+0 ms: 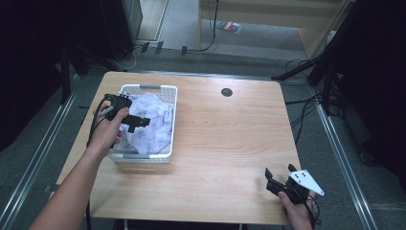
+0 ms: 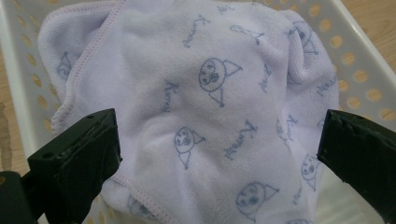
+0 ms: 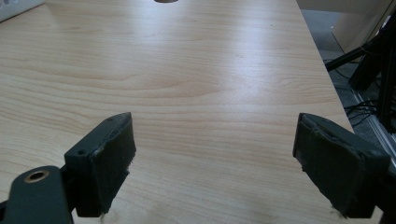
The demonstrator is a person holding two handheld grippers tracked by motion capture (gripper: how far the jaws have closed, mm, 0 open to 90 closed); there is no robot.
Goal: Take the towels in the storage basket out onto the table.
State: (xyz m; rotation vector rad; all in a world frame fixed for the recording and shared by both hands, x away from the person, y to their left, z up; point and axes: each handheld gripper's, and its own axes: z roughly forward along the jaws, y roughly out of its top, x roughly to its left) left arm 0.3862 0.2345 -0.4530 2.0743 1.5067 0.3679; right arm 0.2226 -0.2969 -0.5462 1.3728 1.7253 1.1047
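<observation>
Left claw [image 1: 140,120] spread wide, poised over lilac printed towel [image 2: 205,121] bundled in white basket [image 1: 143,157] at table's left. Reaching step, seemingly; next: lower, pinch a fold. Right claw [image 1: 280,172] agape, idle near table's front-right corner.

The light wooden table [image 1: 230,139] stretches bare ahead of the right gripper [image 1: 279,171]. A round dark cable hole [image 1: 227,92] sits in the table far ahead of that gripper and off to the right of the left gripper [image 1: 139,122]. Grey floor [image 1: 230,60] lies beyond the table's far edge, with black plugs [image 1: 158,47] on it ahead of the left gripper. A metal rail [image 1: 335,139] runs along the floor just right of the right gripper, with loose black cables [image 1: 306,108] beside it. Far beyond both grippers stands pale wooden furniture [image 1: 268,12], with a small colourful packet [image 1: 229,26] on the floor by it.
</observation>
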